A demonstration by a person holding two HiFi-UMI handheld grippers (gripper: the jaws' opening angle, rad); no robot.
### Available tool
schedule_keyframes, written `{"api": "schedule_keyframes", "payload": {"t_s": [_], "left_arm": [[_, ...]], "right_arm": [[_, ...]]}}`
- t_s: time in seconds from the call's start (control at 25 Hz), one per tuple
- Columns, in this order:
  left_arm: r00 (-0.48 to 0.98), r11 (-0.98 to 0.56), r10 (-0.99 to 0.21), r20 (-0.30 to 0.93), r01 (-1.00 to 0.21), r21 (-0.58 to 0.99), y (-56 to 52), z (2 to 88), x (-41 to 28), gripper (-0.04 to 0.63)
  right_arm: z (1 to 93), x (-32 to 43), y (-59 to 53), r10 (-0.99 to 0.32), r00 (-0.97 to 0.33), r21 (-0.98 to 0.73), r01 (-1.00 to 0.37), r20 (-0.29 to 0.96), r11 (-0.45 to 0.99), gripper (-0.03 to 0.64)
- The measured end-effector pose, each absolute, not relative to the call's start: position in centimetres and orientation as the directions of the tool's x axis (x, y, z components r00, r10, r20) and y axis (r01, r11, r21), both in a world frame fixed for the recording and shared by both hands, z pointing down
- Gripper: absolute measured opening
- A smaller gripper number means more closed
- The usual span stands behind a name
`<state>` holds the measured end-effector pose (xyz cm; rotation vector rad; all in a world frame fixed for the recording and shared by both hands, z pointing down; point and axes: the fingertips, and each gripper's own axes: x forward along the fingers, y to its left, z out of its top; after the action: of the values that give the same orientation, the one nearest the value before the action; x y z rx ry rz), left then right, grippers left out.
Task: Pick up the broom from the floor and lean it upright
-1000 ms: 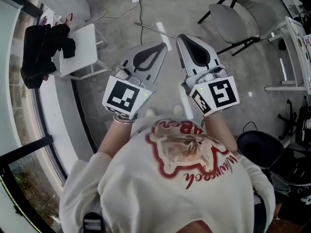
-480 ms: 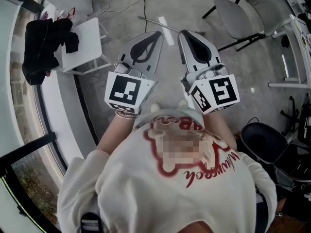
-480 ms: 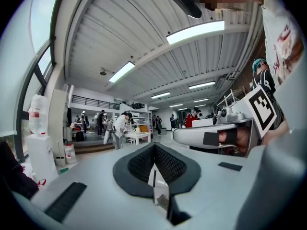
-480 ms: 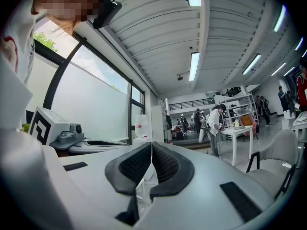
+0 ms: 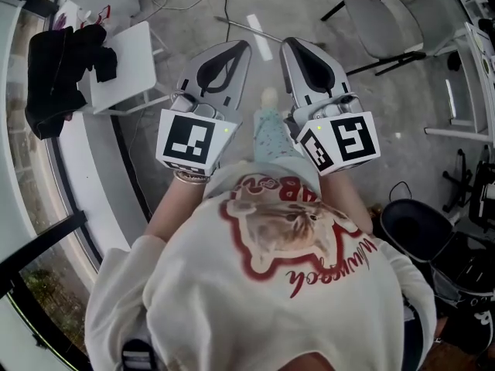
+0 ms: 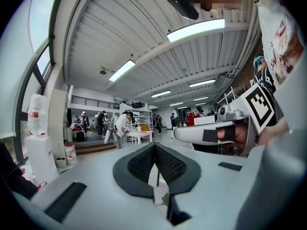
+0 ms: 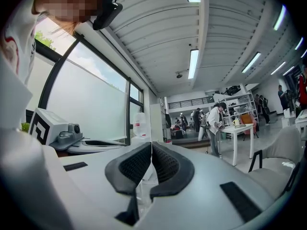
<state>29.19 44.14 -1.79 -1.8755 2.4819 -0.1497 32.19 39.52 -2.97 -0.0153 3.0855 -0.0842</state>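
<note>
A thin pale pole (image 5: 238,26), which looks like the broom's handle, lies on the grey floor just beyond the gripper tips; its far part is hidden behind the grippers and no broom head shows. My left gripper (image 5: 241,46) and right gripper (image 5: 289,45) are held side by side, level, in front of the person's chest. In the left gripper view the dark pads of the left gripper (image 6: 154,146) meet with nothing between them. The right gripper (image 7: 151,145) also has its pads together and holds nothing.
A white side table (image 5: 128,64) with black cloth (image 5: 58,72) stands at the left by the window. A grey chair (image 5: 387,18) is at the upper right, a black bin (image 5: 418,234) at the right, a white rack (image 5: 472,68) beyond. A cable (image 5: 225,2) crosses the floor.
A leg in pale trousers has swung forward between the two grippers. Both grippers have shifted a little and stay shut. The floor things have slid slightly toward the picture's top.
</note>
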Motion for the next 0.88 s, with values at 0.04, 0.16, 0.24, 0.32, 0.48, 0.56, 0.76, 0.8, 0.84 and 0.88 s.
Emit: {"api": "schedule_keyframes", "payload": {"t_s": [0.04,0.16,0.24,0.32,0.48,0.56,0.76,0.8,0.84,0.88], "left_arm": [[-0.285,0.281,-0.958,0.037,-0.955,-0.094,43.7,-1.7,28.3,0.02],[-0.327,0.322,-0.944,0.042,-0.941,-0.102,42.4,-1.5,24.8,0.02],[-0.357,0.352,-0.933,0.047,-0.932,-0.09,41.1,-1.3,22.0,0.02],[-0.391,0.387,-0.92,0.039,-0.919,-0.077,39.2,-1.6,19.0,0.02],[-0.439,0.435,-0.898,0.016,-0.894,-0.111,34.4,-2.5,13.1,0.02],[-0.448,0.441,-0.894,0.008,-0.883,-0.159,31.6,-2.5,10.3,0.02],[-0.481,0.475,-0.877,0.005,-0.867,-0.148,25.1,-2.0,4.1,0.02],[-0.487,0.482,-0.873,0.008,-0.866,-0.132,24.1,-1.9,3.1,0.02],[-0.492,0.487,-0.871,0.011,-0.865,-0.121,23.2,-1.8,2.2,0.02],[-0.497,0.492,-0.868,0.014,-0.863,-0.11,22.4,-1.7,1.3,0.02]], "right_arm": [[-3.0,31.3,38.9,-0.005,-0.998,-0.059,-0.001,-0.06,0.998,0.028],[-2.9,27.8,36.7,0.02,-0.997,-0.064,0.025,-0.075,0.998,0.028],[-2.7,24.9,34.9,0.039,-0.997,-0.071,0.045,-0.073,0.997,0.028],[-2.7,22.0,32.9,0.068,-0.995,-0.075,0.073,-0.068,0.995,0.028],[-3.0,15.8,28.4,0.125,-0.99,-0.058,0.128,-0.064,0.99,0.028],[-2.7,12.7,25.9,0.139,-0.989,-0.057,0.143,-0.058,0.988,0.028],[-2.5,5.9,19.9,0.182,-0.983,-0.026,0.183,-0.029,0.983,0.028],[-2.4,4.8,18.9,0.186,-0.982,-0.027,0.187,-0.027,0.982,0.028],[-2.3,3.9,17.9,0.188,-0.982,-0.028,0.189,-0.026,0.982,0.028],[-2.1,3.1,17.0,0.188,-0.982,-0.028,0.188,-0.025,0.982,0.028]]}}
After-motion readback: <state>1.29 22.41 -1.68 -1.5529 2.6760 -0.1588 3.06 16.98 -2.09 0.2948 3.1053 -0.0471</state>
